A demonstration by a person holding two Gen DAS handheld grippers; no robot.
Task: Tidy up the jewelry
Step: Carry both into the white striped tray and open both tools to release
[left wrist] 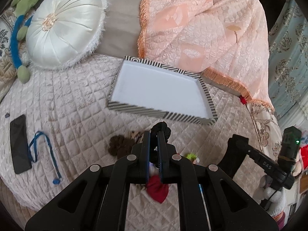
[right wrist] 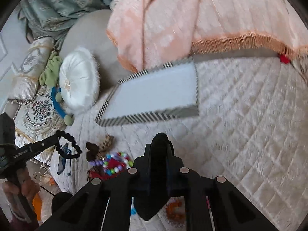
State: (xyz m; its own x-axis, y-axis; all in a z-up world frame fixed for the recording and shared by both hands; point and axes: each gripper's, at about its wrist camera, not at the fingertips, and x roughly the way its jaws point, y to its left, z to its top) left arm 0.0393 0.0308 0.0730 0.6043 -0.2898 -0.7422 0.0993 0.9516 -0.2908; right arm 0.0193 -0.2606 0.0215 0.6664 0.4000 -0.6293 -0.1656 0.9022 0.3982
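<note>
Little legible. On the dark bar of the right gripper (left wrist: pixel 238 150), off to the right of the left jaws in the left wrist view: pale characters reading roughly "D4S". On the bar of the left gripper (right wrist: pixel 57 138), far left of the right jaws in the right wrist view: a short pale word, too blurred to read. Elsewhere nothing readable.

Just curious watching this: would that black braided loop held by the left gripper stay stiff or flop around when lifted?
Probably floppy: the black braided loop droops in a loose curve from the left gripper. Likely light, since a thin pinch holds it. Its bumpy braid probably resists slipping.
</note>
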